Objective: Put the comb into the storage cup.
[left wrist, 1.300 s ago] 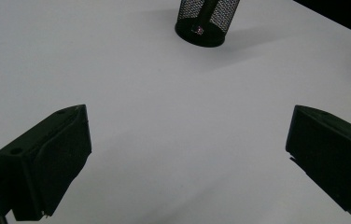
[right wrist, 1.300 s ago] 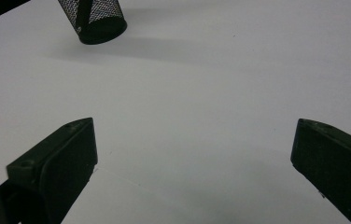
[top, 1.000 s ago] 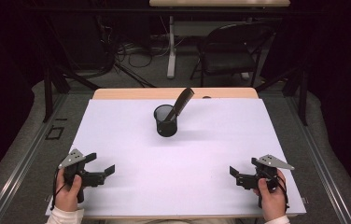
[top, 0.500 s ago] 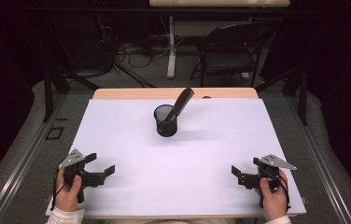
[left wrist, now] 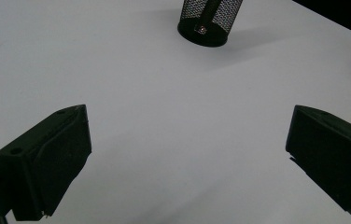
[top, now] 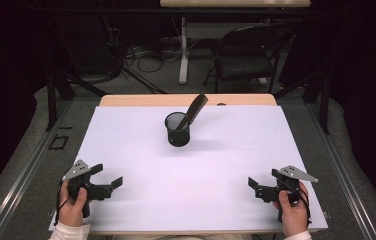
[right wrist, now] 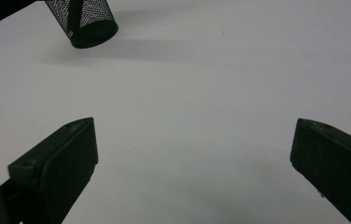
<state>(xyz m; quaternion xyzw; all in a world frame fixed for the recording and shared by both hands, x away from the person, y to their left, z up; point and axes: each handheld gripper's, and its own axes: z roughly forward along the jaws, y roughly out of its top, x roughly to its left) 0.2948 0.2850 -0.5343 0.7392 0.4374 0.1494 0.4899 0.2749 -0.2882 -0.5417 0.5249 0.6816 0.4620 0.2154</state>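
A black mesh cup (top: pixel 178 130) stands upright toward the far middle of the white tabletop (top: pixel 126 145), and a dark comb (top: pixel 194 110) leans in it, its upper end tilted to the right and away from the person. The left gripper (top: pixel 109 176) sits at the near left corner of the tabletop with its jaws spread wide and nothing between them. The right gripper (top: pixel 262 186) sits at the near right corner, jaws likewise spread and empty. Both are well apart from the cup, with only bare white surface between. Behind the tabletop a dark chair (top: pixel 246 55) and floor cables (top: pixel 136 55) stand in the dim background. No label or writing can be read on the cup or comb.
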